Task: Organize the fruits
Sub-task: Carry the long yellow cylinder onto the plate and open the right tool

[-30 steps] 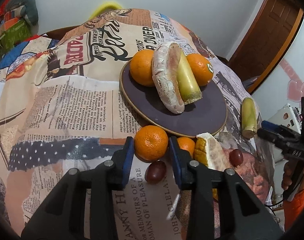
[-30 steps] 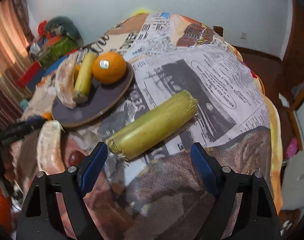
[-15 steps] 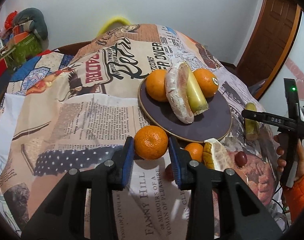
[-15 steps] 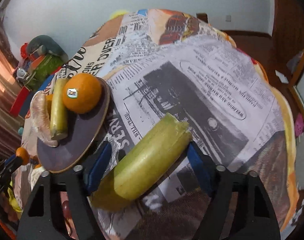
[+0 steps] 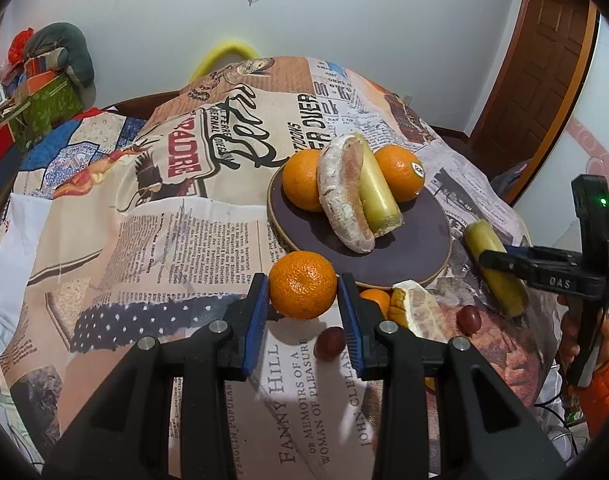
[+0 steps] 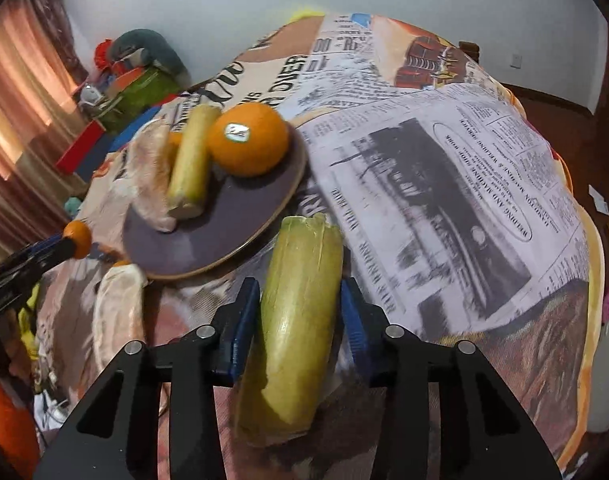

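Observation:
My left gripper is shut on a small mandarin and holds it above the tablecloth, just in front of the dark round plate. The plate carries two oranges, a pale pomelo wedge and a yellow-green sugarcane piece. My right gripper is shut on a second sugarcane piece, right of the plate. It also shows in the left wrist view.
Below the plate lie another mandarin, a peeled pomelo piece and two red grapes. The newspaper-print cloth covers a round table. Boxes and cushions sit at the far left; a wooden door stands at the right.
My left gripper has lifted the mandarin off the cloth. My right gripper has closed on the sugarcane piece, which turned to point forward between the fingers.

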`<act>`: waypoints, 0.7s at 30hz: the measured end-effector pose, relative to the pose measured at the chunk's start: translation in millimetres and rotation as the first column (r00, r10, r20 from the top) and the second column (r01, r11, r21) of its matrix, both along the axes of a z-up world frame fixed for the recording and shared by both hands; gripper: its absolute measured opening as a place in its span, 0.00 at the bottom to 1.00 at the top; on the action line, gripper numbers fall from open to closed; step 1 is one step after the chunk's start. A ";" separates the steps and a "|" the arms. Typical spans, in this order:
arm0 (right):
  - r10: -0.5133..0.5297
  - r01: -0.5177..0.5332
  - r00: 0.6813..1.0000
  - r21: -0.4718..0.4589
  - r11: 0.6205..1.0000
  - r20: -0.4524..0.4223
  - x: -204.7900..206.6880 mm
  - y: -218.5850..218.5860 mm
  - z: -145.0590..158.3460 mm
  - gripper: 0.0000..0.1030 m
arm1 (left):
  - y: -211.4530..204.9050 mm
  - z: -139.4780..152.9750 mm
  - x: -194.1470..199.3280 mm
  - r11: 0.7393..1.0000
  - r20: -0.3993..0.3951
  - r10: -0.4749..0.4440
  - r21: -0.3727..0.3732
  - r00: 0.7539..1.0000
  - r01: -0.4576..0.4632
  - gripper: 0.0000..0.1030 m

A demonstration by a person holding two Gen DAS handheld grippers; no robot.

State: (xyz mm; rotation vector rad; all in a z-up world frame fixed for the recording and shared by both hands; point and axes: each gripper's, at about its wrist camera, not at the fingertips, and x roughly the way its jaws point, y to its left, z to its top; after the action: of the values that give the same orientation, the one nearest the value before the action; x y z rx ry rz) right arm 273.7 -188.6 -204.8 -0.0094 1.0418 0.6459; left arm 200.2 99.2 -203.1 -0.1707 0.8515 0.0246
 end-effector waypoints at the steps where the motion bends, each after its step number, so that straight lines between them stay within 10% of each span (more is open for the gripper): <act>1: -0.006 0.006 1.000 0.009 1.000 0.004 -2.9 -2.4 2.0 0.36 | -0.7 1.1 -0.4 1.000 0.002 -0.001 0.002 1.000 0.001 0.34; 21: -0.008 -0.008 0.983 0.090 0.996 0.184 -2.3 8.6 62.6 0.33 | -4.4 22.7 12.1 1.000 0.055 -0.003 0.012 0.998 0.003 0.34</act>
State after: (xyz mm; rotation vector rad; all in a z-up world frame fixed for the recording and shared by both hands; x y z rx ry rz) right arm 271.4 -180.0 -142.1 0.0096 0.8330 0.6787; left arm 212.3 94.7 -180.4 -0.1585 0.7961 0.0218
